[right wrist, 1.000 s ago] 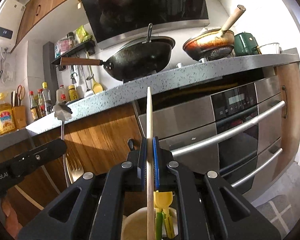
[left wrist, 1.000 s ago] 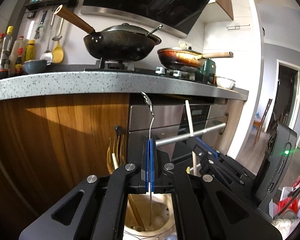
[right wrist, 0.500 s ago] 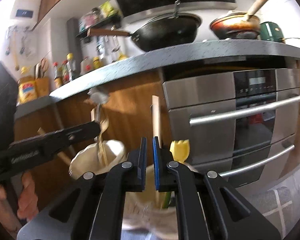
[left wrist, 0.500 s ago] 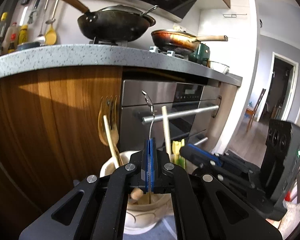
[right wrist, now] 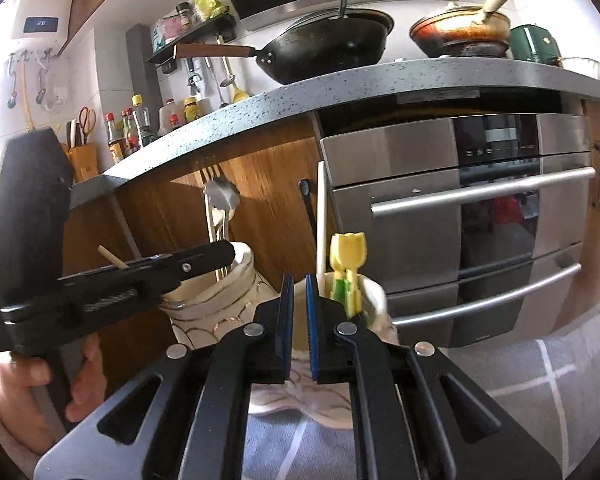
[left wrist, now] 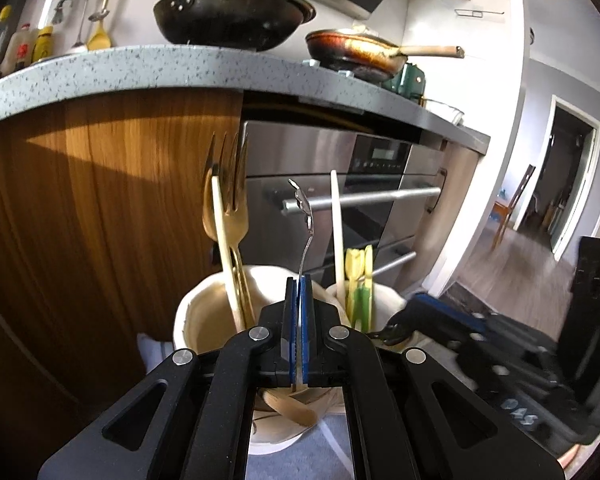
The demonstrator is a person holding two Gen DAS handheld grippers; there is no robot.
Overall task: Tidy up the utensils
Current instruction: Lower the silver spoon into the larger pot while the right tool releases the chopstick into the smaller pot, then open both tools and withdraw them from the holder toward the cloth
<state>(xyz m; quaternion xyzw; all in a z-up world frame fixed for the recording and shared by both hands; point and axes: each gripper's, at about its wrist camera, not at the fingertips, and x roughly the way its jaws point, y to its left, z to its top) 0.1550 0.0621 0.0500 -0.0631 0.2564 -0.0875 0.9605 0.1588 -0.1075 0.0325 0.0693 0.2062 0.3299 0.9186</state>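
My left camera sits low and close behind the two pots point(left wrist: 220, 312), facing the oven point(left wrist: 360, 184). My right camera looks from further right, equally near. Both share the pots point(right wrist: 216, 296), oven point(right wrist: 460, 216) and worktop point(right wrist: 340, 84) above.

Far above you, a black wok point(right wrist: 332, 50) and a frying pan point(right wrist: 460, 32) sit on the speckled countertop point(right wrist: 340, 92). Below it, to your right, is the steel oven point(right wrist: 480, 220); sauce bottles point(right wrist: 128, 132) stand far left.
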